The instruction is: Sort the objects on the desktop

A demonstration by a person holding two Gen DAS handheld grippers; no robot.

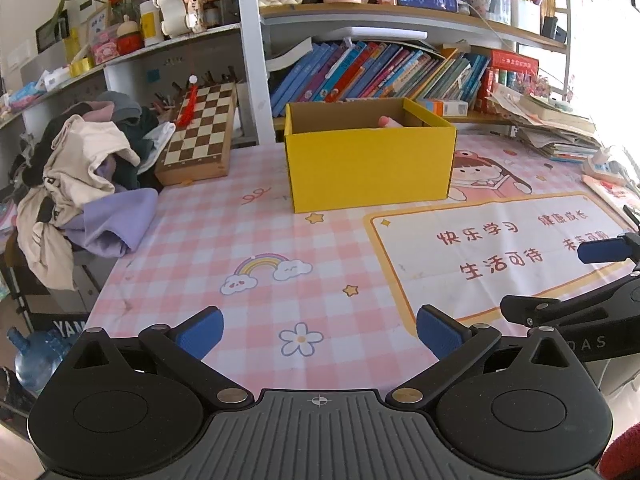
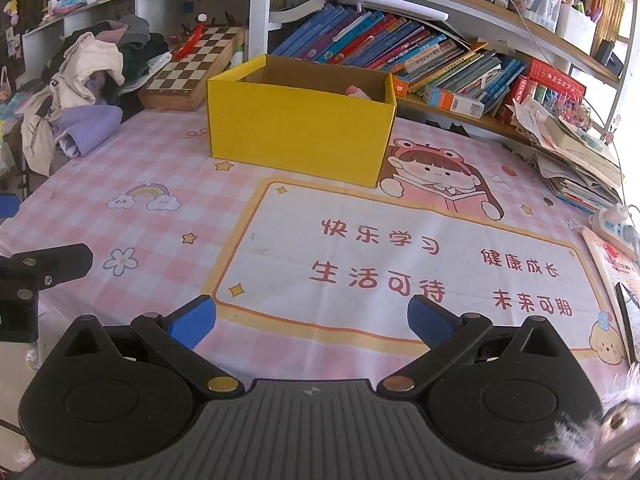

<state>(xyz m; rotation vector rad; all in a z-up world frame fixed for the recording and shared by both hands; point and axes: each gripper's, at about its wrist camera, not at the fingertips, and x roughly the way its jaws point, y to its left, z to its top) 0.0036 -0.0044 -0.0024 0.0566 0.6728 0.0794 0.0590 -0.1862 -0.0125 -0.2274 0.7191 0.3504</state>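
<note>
Left wrist view: left gripper (image 1: 319,334), black frame with blue pads, jaws spread wide apart and holding nothing, low over the worktop (image 1: 208,248), which is covered in a pink-and-white checked cloth printed with a rainbow, stars and flowers. Yellow cardboard box (image 1: 370,168), open-topped, brown inside, stands on the cloth straight ahead, well apart from the jaws. Small pink rounded object (image 1: 387,121) lies inside the box by its far wall; only its top shows, so what it is cannot be told. Wooden folding chessboard (image 1: 198,136), closed and tilted, rests left of the box, with a red tassel on it. Heap of cream, lilac and dark clothing (image 1: 86,184) spills over the worktop's left edge. Row of leaning picture books (image 1: 376,72) fills the shelf behind the box.

Right wrist view: right gripper (image 2: 311,322), same build, jaws likewise wide apart and empty, over the white panel with red Chinese characters (image 2: 400,264) printed on the cloth. Box (image 2: 298,132) ahead and slightly left. Untidy stack of papers and booklets (image 2: 576,160) at the far right; white power strip (image 2: 618,226) beside it.
</note>
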